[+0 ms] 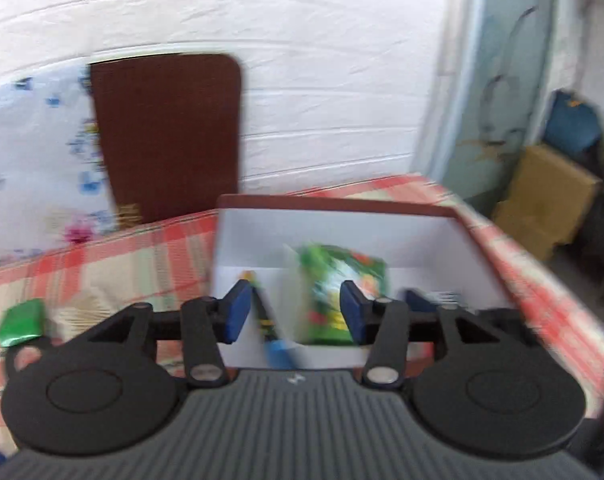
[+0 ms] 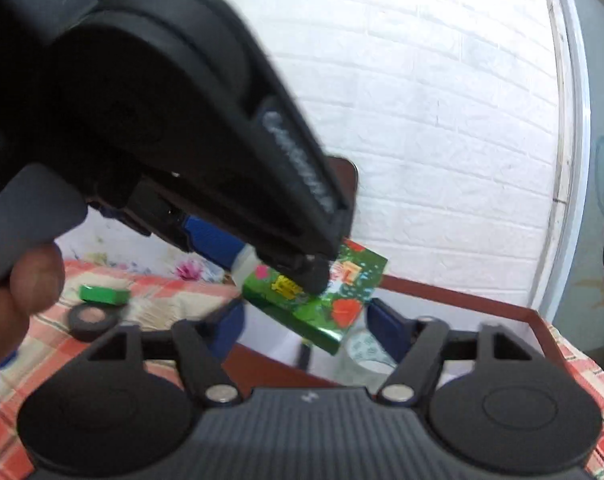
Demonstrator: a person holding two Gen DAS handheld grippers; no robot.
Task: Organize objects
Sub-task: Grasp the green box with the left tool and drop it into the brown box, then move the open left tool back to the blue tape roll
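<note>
The green packet [image 2: 322, 300] hangs tilted over the open white box [image 1: 382, 232], just beside the left gripper [image 1: 295, 312], whose jaws stand released around it. The right gripper [image 2: 304, 326] has jaws parted, empty. The box nears the checked tabletop's [image 1: 101, 264] right edge.

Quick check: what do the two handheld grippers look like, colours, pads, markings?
Both match: the left gripper and right gripper have black linkage arms with silver pivot pins, round black discs either side, a grey ribbed body with a small white logo, and blue pads. No cables or sleeves visible.
</note>
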